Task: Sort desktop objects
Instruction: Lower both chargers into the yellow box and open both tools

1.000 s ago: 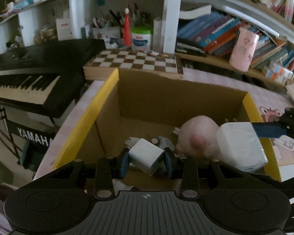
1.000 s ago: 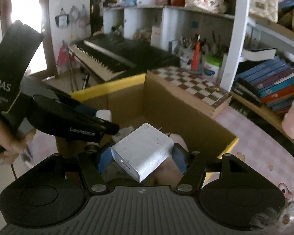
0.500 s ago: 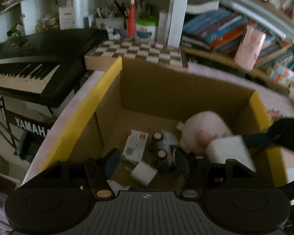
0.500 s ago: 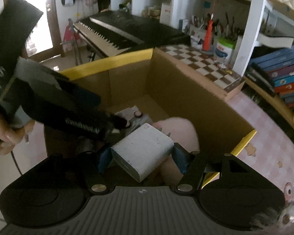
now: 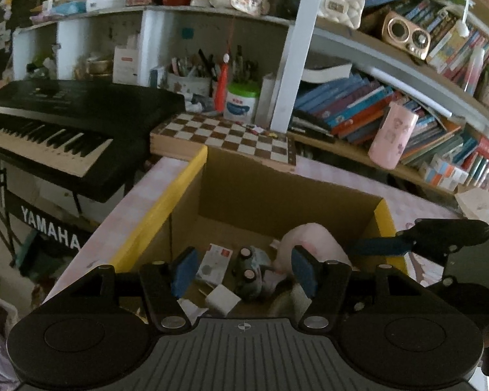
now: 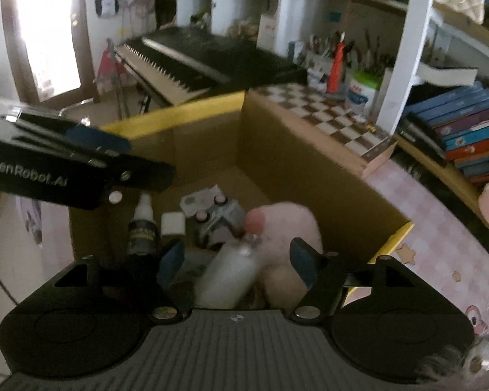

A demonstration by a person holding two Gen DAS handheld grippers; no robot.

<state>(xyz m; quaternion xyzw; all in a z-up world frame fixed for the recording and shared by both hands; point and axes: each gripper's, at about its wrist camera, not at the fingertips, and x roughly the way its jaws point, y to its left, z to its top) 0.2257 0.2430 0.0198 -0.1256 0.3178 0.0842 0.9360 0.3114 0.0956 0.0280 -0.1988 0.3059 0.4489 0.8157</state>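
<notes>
A cardboard box point(image 5: 277, 192) with yellow rim flaps sits on the pink desk. Inside lie a pink plush toy point(image 5: 313, 244), a grey toy car point(image 5: 249, 268), a white card point(image 5: 213, 260) and a small white charger point(image 5: 221, 299). My left gripper point(image 5: 244, 270) is open and empty above the box. My right gripper point(image 6: 236, 260) is open over the box point(image 6: 309, 169); a larger white charger point(image 6: 225, 277) is blurred between its fingers, falling free. The plush point(image 6: 287, 228), the car point(image 6: 218, 218), the small charger point(image 6: 172, 223) and a dark dropper bottle point(image 6: 141, 228) show below.
A chessboard point(image 5: 225, 137) lies behind the box. A black Yamaha keyboard point(image 5: 65, 123) stands at the left. Shelves with books point(image 5: 358, 104), a pen holder point(image 5: 189, 78) and a pink cup point(image 5: 392, 140) run along the back. The left gripper's body point(image 6: 65, 169) crosses the right wrist view.
My left gripper opened and dropped the small white charger into the box, then rose. My right gripper has just opened and the larger white charger is dropping.
</notes>
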